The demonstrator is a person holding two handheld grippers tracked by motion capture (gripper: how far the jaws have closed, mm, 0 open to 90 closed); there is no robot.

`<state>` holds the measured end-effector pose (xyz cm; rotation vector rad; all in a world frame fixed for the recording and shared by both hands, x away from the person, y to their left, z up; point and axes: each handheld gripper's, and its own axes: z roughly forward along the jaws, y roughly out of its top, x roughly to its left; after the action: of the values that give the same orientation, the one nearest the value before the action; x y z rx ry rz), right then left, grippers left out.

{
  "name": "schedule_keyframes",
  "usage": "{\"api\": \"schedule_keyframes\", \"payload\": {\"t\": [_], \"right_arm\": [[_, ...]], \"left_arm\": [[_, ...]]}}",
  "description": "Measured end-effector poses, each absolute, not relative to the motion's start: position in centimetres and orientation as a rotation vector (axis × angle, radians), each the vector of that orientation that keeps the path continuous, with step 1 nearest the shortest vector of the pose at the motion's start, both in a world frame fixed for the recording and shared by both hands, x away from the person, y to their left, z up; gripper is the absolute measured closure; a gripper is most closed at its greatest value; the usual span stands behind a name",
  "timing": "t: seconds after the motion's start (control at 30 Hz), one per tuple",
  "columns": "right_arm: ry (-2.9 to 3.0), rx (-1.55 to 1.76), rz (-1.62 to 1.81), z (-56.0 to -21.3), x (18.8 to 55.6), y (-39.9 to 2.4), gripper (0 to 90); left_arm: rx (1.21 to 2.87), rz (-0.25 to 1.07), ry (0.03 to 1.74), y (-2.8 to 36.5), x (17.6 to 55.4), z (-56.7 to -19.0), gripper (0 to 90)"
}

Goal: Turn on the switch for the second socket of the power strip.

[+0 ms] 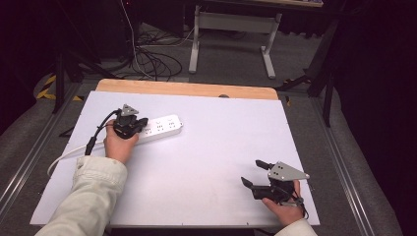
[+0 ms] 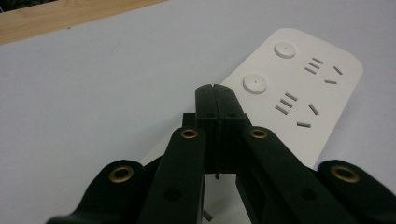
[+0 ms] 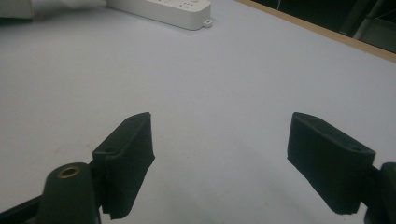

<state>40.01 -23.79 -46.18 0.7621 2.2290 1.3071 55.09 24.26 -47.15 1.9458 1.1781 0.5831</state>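
A white power strip (image 1: 162, 127) lies flat on the white table top (image 1: 216, 147), left of centre, with several socket groups and round buttons on its face (image 2: 299, 93). My left gripper (image 1: 143, 122) hovers over the strip's left half, its black jaws pressed together with nothing visible between them; in the left gripper view the gripper's tips (image 2: 215, 88) sit just short of a round button (image 2: 255, 83). My right gripper (image 1: 251, 171) rests near the front right of the table with its jaws wide apart and empty (image 3: 219, 119). The strip's end (image 3: 163, 9) shows far off in the right gripper view.
The strip's white cord (image 1: 64, 156) runs off the table's left side. A wooden strip (image 1: 187, 89) edges the far side of the table. Beyond it, cables (image 1: 152, 61) lie on the floor beside a white desk frame (image 1: 231, 29).
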Motion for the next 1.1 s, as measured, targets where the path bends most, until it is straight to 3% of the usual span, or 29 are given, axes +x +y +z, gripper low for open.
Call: {"api": "schedule_keyframes", "payload": {"t": [1.1], "right_arm": [[2.225,0.759,1.309,-46.16,39.93,-23.79,23.0]], "left_arm": [[2.005,0.606,1.221,23.43,55.27,-46.75,90.0]]}}
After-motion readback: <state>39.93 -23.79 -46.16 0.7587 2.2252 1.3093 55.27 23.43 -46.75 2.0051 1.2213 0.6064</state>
